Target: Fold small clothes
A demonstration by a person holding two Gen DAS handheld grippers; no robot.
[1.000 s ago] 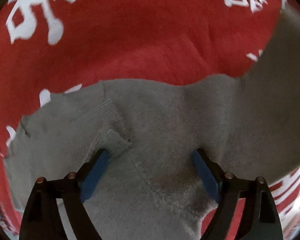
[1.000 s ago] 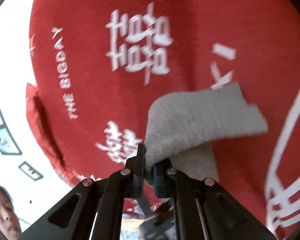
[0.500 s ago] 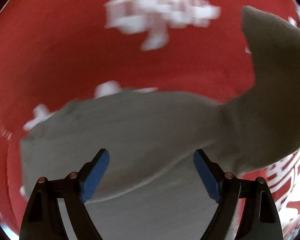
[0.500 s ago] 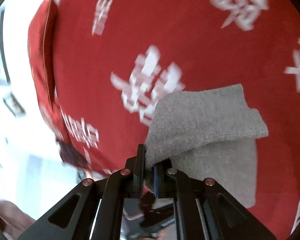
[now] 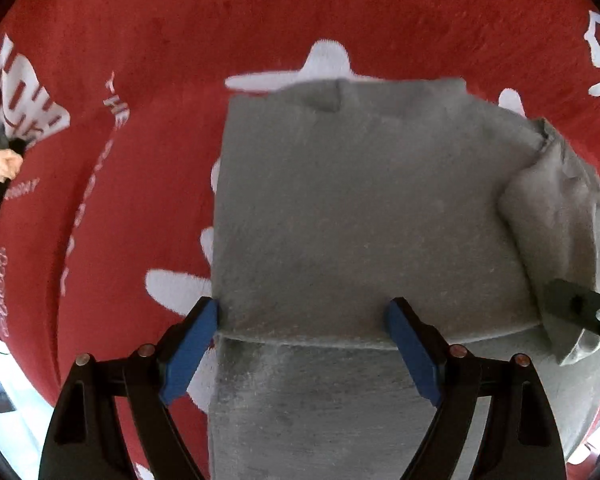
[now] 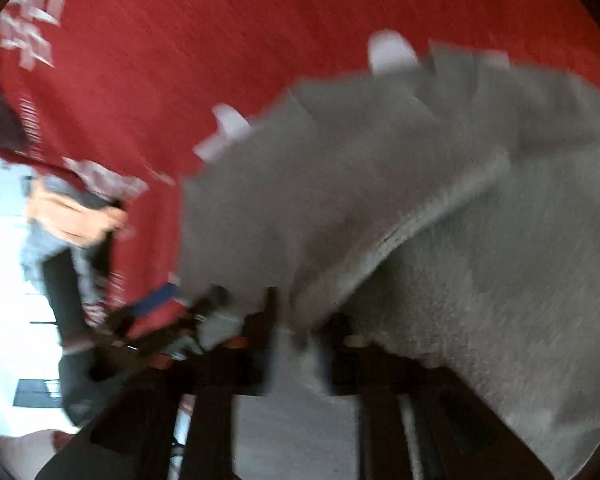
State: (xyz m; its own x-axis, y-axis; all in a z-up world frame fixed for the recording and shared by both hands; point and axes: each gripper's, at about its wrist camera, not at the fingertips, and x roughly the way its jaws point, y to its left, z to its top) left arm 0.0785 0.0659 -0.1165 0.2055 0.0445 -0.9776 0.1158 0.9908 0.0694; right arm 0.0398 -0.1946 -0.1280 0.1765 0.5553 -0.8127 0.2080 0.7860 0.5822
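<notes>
The left tongs (image 5: 302, 346) stand released over the grey garment (image 5: 360, 216) on the red cloth (image 5: 140, 80), the right tongs (image 6: 298, 348) have just been opening at its folded right flap, which, unpinned, may spring back.

A folded grey knitted garment (image 5: 352, 216) lies on a red cloth with white lettering (image 5: 148, 80) covering the worktop; its bunched sleeve (image 5: 556, 208) rests at the right.
</notes>
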